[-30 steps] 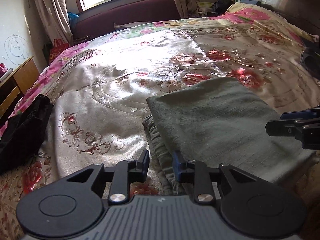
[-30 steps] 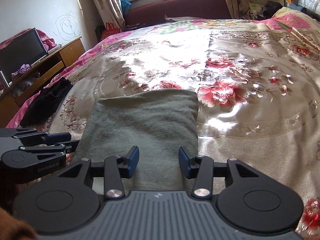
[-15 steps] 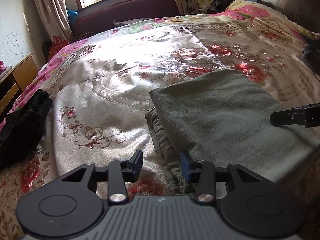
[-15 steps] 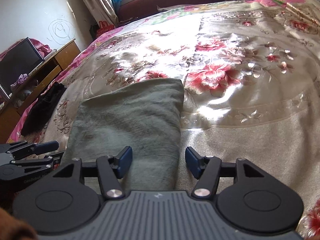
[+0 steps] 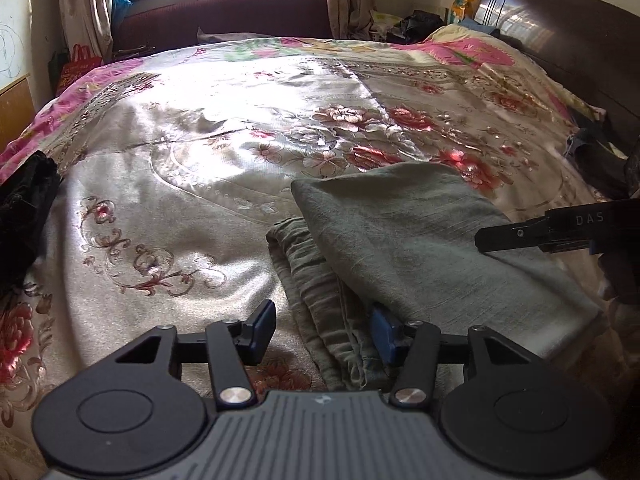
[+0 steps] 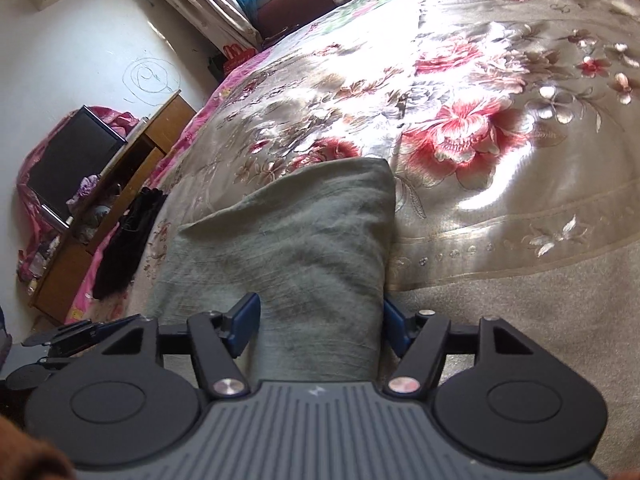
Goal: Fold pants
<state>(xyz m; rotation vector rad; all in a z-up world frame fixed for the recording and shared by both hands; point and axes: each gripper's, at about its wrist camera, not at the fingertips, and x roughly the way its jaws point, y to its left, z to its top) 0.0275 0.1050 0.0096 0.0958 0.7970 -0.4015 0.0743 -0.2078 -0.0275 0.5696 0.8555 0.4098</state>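
Two hand-held grippers are in your hands, and both point down at the grey-green pants on the bed.

Your left hand-held gripper sits at the near left edge of the folded pants. Its jaws are opening. The bunched waistband part of the pants lies between the jaws. The left blue pad is clear of the cloth, over the bedspread. The right blue pad is tucked under the top fold, so you cannot tell if it touches the cloth. Nothing is gripped.

Your right hand-held gripper sits at the near right side of the pants. Its jaws are opening too. A strip of the folded cloth runs between them. The left pad hangs over the cloth. The right pad is just beside the right edge of the pants, next to the bedspread. The cloth lies flat and is not pinched.

The pants are folded into a thick block that reaches away from both grippers. The top layer lies a bit crooked over the layers below. From the left camera, the tip of your right hand-held gripper shows far to the right, above the cloth.

Off to the left of the left hand-held gripper, a black garment lies at the bed's edge. Further left, from the right camera, stands a wooden cabinet with a dark screen on it.
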